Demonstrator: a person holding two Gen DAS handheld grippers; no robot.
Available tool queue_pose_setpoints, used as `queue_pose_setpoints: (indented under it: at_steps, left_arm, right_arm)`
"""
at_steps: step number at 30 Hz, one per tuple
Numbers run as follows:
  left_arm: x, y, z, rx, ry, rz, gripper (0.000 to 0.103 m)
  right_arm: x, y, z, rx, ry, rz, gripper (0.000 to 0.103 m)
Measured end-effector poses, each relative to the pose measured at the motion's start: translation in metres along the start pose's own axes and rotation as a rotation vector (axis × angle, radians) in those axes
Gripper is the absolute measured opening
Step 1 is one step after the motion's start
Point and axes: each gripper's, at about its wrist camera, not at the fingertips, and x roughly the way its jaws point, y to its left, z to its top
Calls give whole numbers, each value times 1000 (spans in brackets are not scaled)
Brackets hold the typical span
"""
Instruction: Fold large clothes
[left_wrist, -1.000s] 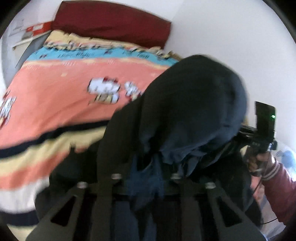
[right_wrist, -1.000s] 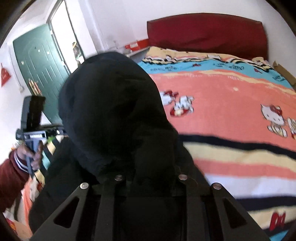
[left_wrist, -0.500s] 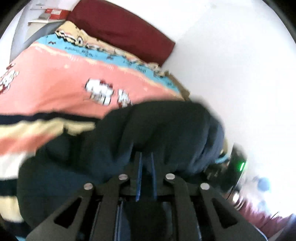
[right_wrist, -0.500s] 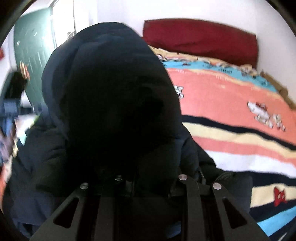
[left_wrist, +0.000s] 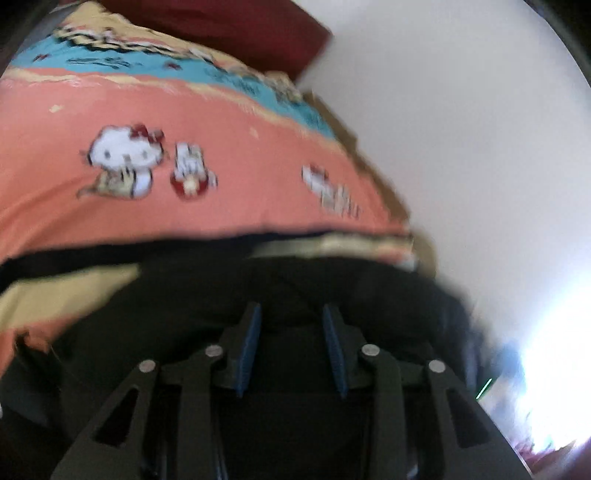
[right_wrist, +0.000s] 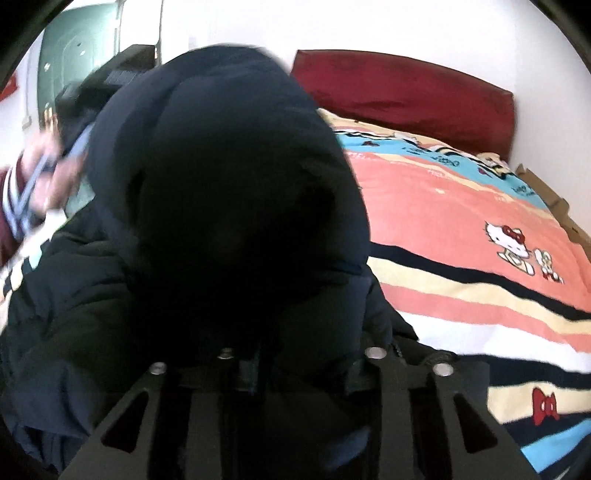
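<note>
While my left gripper (left_wrist: 291, 332) stands with its blue-padded fingers (left_wrist: 249, 343) parted and nothing between them, the dark navy jacket (left_wrist: 280, 291) lies just beyond and beneath the tips, spread low on the bed. My right gripper (right_wrist: 295, 369) is buried in the same jacket (right_wrist: 229, 206): padded cloth bunches over the fingers, so I cannot tell how far the jaws stand apart, though the hood rises upright before the lens. Behind lies the striped cartoon-cat bedspread (right_wrist: 461, 229), coral, cream and blue, then the dark red headboard (right_wrist: 406, 92) against the white wall (left_wrist: 461, 129). A green door (right_wrist: 74, 51) shows at far left.
</note>
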Motion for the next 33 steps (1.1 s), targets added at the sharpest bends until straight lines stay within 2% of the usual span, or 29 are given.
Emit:
queue_pose_setpoints:
  at_steps: [2,5,7,10,12,14,17,21,23,26,28,33]
  left_arm:
    - [1,-9,-34,62,21,51,33]
    - [-8,-11,-61,57,6,59,33]
    - [-9,-15,-69,68,-3,92,33]
    - [-7,-28,-73,111,-14,177,33]
    - [-4,-39,-77,159,-15,247,33]
    - [-4,-42,-80,172,-16,278,33]
    - [-7,-43,-92,178,-19,317,33]
    - [-16,-51,-121,215,-33,326,33]
    - [-21,-57,-137,238,-44,326,33]
    - [-23,-68,-160,281,-69,387,33]
    - [-20,-68,-171,284,-116,423,33]
    - [10,-43,-157,249,-173,489,32]
  right_arm:
    - [-20,-13,-3,73,-22,27,72]
    - [-59,-31,0,171,-92,61,80]
    - [-78,-38,18,211,-141,73,84]
    - [-79,-33,55,214,-156,99,85]
    - [-62,-22,77,196,-120,149,86]
    - [-31,-13,88,212,-48,189,86]
    - [8,-1,76,207,86,201,86]
    - [5,27,34,152,173,252,86]
    - [-2,42,17,90,206,241,86]
    - [-13,59,-2,34,235,213,86]
    - [-13,67,-10,-9,240,163,86]
    - [31,63,-11,-25,266,32,86]
